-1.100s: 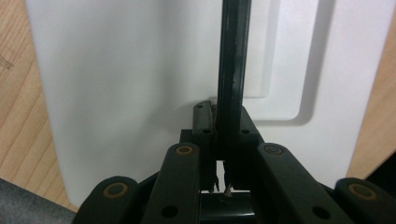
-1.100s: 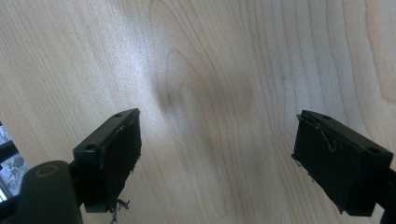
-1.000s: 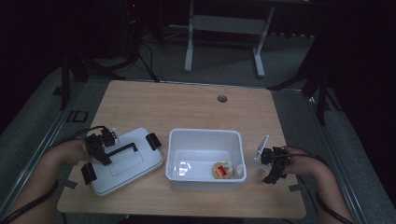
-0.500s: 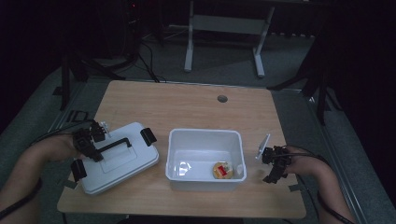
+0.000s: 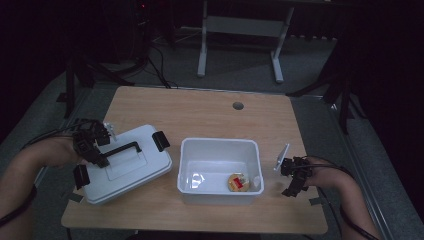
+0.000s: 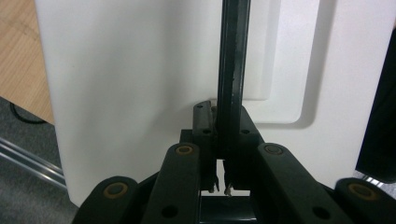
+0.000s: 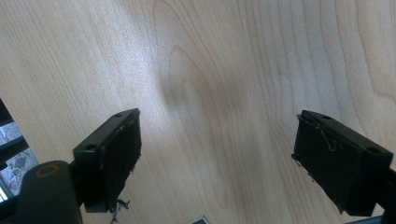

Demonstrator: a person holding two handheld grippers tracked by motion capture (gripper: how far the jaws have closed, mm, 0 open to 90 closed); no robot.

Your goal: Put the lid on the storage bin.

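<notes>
A white box lid (image 5: 131,170) with a black handle (image 5: 125,148) hangs tilted over the left part of the wooden table (image 5: 200,112). My left gripper (image 5: 101,159) is shut on that handle. In the left gripper view the handle (image 6: 232,70) runs straight up from between the closed jaws of this gripper (image 6: 223,128), with the white lid (image 6: 140,84) behind it. An open white bin (image 5: 220,146) stands in the middle and holds a small round item with red on it (image 5: 239,182). Right of the bin my right gripper (image 5: 287,180) stands open, and in its own view the gripper (image 7: 217,149) has bare wood (image 7: 210,70) between its jaws.
Black latches (image 5: 161,141) sit at the lid's ends. A round cable hole (image 5: 238,106) lies near the table's far edge. A metal stand (image 5: 240,30) and cables are on the floor behind the table.
The lid has risen off the table and tilted, carried up and a little left by my left gripper. The right gripper has kept still.
</notes>
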